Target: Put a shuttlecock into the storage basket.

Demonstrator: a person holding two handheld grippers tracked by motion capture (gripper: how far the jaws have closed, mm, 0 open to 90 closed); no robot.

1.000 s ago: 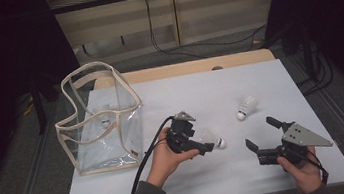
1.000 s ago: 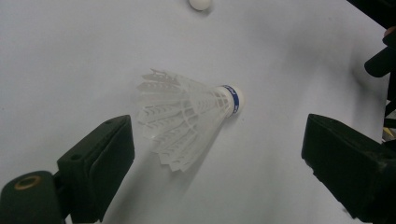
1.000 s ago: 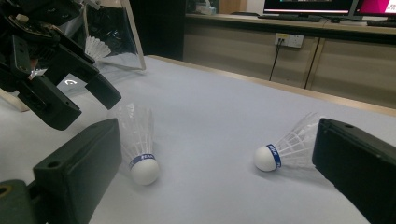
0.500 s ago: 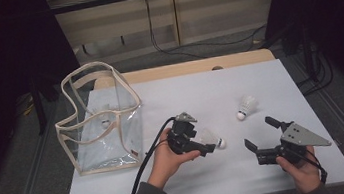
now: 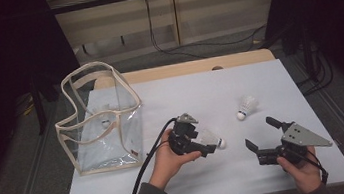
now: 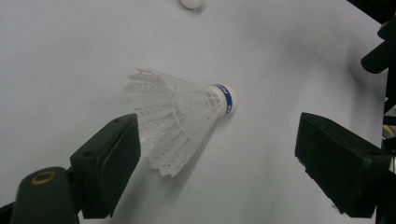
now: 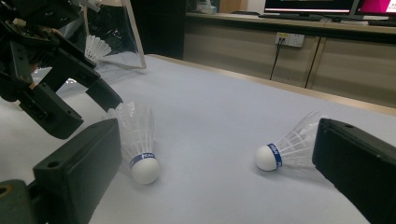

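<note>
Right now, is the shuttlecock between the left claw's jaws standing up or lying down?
Lying down: the shuttlecock rests on its side on the white table, its cork pointing sideways.

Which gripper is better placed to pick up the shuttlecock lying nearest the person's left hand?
Left. The left gripper already has its open jaws on either side of that shuttlecock, not yet pressing it. The right gripper rests apart from it, nearer the other shuttlecock.
</note>
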